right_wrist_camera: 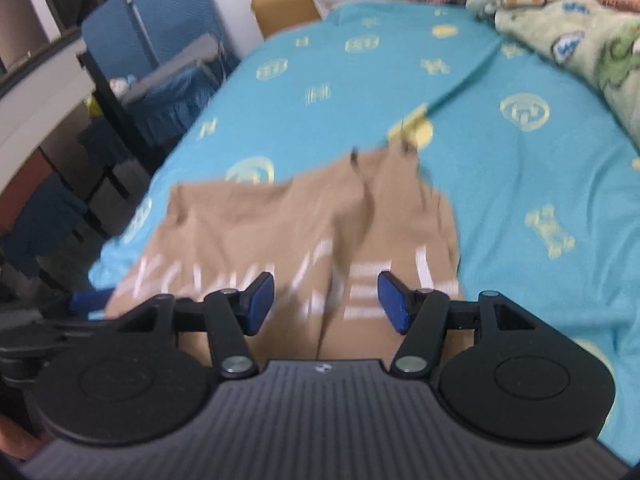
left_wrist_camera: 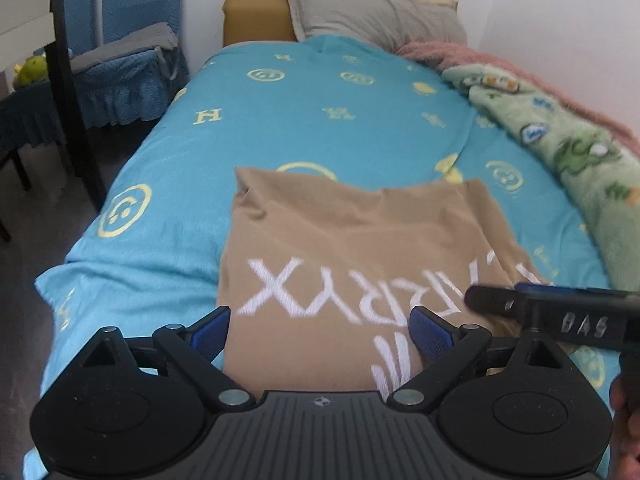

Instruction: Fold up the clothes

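Observation:
A tan garment with white lettering point(left_wrist_camera: 344, 252) lies folded into a rough rectangle on the turquoise bed cover point(left_wrist_camera: 328, 120). It also shows in the right wrist view point(right_wrist_camera: 288, 220), blurred, with a crease down its middle. My left gripper point(left_wrist_camera: 320, 328) is open and empty above the garment's near edge. My right gripper point(right_wrist_camera: 326, 300) is open and empty above the same near edge, further right. The right gripper also shows from the side in the left wrist view point(left_wrist_camera: 560, 312). One blue fingertip point(right_wrist_camera: 90, 300) of the left gripper shows at the left of the right wrist view.
A grey pillow point(left_wrist_camera: 376, 12) and a tan headboard point(left_wrist_camera: 256, 16) lie at the bed's far end. A green and pink blanket point(left_wrist_camera: 568, 136) runs along the right side by the wall. Blue-covered chairs point(left_wrist_camera: 120, 64) and a dark table leg point(left_wrist_camera: 76, 120) stand left of the bed.

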Action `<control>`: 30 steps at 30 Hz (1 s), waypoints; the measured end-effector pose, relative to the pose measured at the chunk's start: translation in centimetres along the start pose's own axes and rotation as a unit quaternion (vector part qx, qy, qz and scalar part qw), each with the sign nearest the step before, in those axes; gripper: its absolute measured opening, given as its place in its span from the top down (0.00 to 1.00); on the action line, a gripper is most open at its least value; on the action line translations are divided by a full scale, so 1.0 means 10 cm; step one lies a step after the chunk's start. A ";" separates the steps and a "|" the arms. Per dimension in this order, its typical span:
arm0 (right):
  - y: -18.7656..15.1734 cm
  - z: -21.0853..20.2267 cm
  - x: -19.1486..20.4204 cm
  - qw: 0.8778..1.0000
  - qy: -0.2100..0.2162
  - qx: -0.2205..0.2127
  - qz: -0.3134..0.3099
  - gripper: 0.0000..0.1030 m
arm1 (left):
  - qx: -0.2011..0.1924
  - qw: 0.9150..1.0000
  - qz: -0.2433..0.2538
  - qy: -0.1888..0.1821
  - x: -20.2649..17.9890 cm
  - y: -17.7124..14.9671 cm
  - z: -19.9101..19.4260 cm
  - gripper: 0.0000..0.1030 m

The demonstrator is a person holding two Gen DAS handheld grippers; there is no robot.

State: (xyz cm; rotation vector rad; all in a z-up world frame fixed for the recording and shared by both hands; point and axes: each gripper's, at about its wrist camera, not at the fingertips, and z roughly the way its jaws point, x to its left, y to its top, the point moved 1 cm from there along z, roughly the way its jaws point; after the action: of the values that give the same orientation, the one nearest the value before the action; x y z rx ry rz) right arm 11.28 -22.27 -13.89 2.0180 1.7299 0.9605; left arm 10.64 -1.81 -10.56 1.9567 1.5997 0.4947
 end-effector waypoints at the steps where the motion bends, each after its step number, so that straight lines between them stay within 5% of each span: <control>1: -0.03 0.01 0.01 1.000 -0.004 0.003 0.000 0.43 | 0.007 1.000 -0.005 0.001 0.00 -0.02 0.01 0.07; 6: 0.01 -0.25 -0.20 0.993 0.046 -0.012 0.109 0.41 | 0.025 0.999 -0.042 -0.011 0.13 -0.04 -0.04 0.07; 8: -0.03 -0.38 -0.31 0.983 0.079 -0.011 0.166 0.29 | 0.026 0.997 -0.067 -0.032 0.16 -0.05 -0.13 0.07; 13: -0.26 -0.49 -0.53 0.940 0.175 0.032 0.291 0.24 | 0.030 0.985 -0.137 -0.096 0.24 -0.09 -0.37 0.06; 19: -0.53 -0.28 -0.76 0.883 0.171 0.060 0.432 0.25 | 0.033 0.960 -0.219 -0.172 0.34 -0.14 -0.66 0.04; 23: -0.59 -0.17 -0.82 0.874 0.132 0.046 0.466 0.26 | 0.099 0.924 -0.291 -0.228 0.40 -0.27 -0.32 0.04; 25: -0.60 -0.15 -0.84 0.871 0.118 0.032 0.475 0.27 | 0.136 0.888 -0.349 -0.267 0.46 -0.37 -0.07 0.05; 28: -0.60 -0.14 -0.86 0.871 0.099 0.011 0.481 0.47 | 0.163 0.834 -0.439 -0.292 0.60 -0.51 0.24 0.09; 30: -0.59 -0.15 -0.89 0.873 0.094 0.001 0.478 0.66 | 0.151 0.822 -0.466 -0.290 0.69 -0.52 0.30 0.15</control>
State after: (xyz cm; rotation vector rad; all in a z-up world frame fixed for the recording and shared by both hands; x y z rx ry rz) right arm 5.54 -29.75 -19.02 2.8953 0.6828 1.4378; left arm 10.00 5.08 -16.53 1.0674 1.9861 -0.7171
